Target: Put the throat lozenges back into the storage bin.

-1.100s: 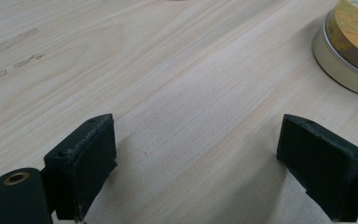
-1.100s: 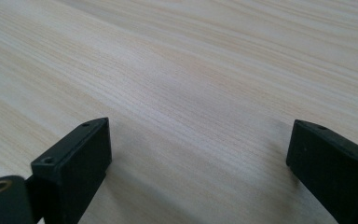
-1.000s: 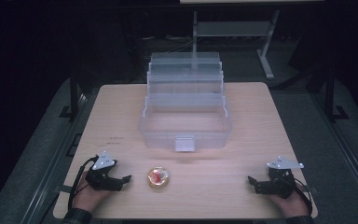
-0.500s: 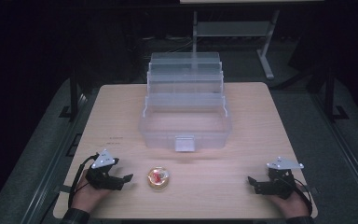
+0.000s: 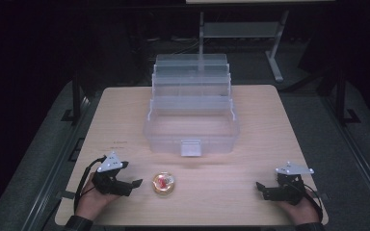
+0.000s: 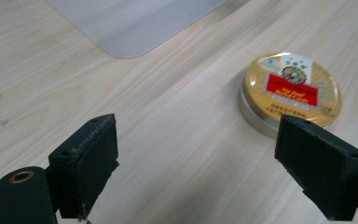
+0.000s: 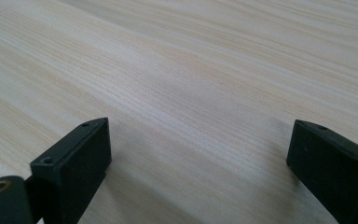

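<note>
A small round gold tin (image 5: 164,184) with a red label lies flat on the wooden table, near the front edge and left of centre. My left gripper (image 5: 134,185) rests just to its left, open, its jaws pointing at the tin. In the left gripper view the tin (image 6: 290,92) lies ahead and to the right, just beyond the right jaw, apart from both jaws. My right gripper (image 5: 261,190) sits at the front right of the table, open, with bare wood between its jaws. A clear plastic tiered box (image 5: 191,111) stands open at the table's middle.
The clear box's front latch (image 5: 191,147) faces the person. A corner of the box (image 6: 135,23) appears at the top of the left gripper view. Beyond the table stands a metal-legged stand (image 5: 241,31) on dark floor. Bare wood lies between the two grippers.
The left gripper has edged slightly right toward the tin. The right gripper and the tin have stayed in place.
</note>
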### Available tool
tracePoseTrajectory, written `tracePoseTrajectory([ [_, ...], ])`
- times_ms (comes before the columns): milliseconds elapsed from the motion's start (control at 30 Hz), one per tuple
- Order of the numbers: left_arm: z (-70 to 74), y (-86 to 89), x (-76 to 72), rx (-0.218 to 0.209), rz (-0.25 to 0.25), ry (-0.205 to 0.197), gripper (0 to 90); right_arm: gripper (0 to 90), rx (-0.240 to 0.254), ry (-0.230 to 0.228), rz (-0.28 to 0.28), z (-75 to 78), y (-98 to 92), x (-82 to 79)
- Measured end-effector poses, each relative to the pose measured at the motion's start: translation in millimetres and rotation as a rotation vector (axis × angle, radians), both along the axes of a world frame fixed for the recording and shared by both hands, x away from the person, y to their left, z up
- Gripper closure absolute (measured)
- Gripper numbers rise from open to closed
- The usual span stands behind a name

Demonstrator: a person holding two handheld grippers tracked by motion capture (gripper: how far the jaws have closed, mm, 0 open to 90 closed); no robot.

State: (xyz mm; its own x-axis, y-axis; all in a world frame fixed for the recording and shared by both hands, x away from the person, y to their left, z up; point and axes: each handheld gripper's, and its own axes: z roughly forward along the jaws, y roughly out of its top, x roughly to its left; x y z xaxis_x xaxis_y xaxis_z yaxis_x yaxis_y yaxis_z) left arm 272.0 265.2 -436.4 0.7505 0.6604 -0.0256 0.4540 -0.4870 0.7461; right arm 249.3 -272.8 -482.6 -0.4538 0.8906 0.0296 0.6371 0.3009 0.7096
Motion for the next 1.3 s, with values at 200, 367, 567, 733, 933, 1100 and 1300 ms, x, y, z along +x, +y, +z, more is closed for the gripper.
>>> tracePoseTrajectory([
  [200, 5.4, -8.5, -0.5, -0.013, -0.022, 0.0, 12.7, 5.4, -0.001, 0.001, 0.001, 0.0, 0.1, 0.2],
  [367, 8.9, -14.4, 0.2, -0.006, -0.045, 0.003, 12.7, 5.0, -0.002, -0.001, 0.002, -0.2, 0.5, 1.1],
  [567, 11.3, -21.5, 1.4, -0.012, -0.068, 0.007, 12.7, 5.0, -0.002, 0.0, 0.003, -0.2, 0.6, 1.2],
  [733, 13.8, -27.2, 2.8, -0.007, -0.085, 0.008, 12.7, 5.0, -0.002, 0.0, 0.003, -0.2, 0.6, 1.2],
  [933, 15.0, -38.4, 5.3, -0.006, -0.114, 0.012, 12.7, 5.0, -0.002, 0.001, 0.001, -0.1, 0.7, 1.2],
  [1100, 15.1, -46.9, 7.3, 0.003, -0.138, 0.016, 12.7, 5.0, -0.002, 0.001, 0.001, -0.1, 0.7, 1.2],
  [1300, 12.9, -54.2, 9.3, 0.011, -0.161, 0.027, 12.7, 5.0, -0.001, 0.001, 0.001, -0.1, 0.8, 1.2],
])
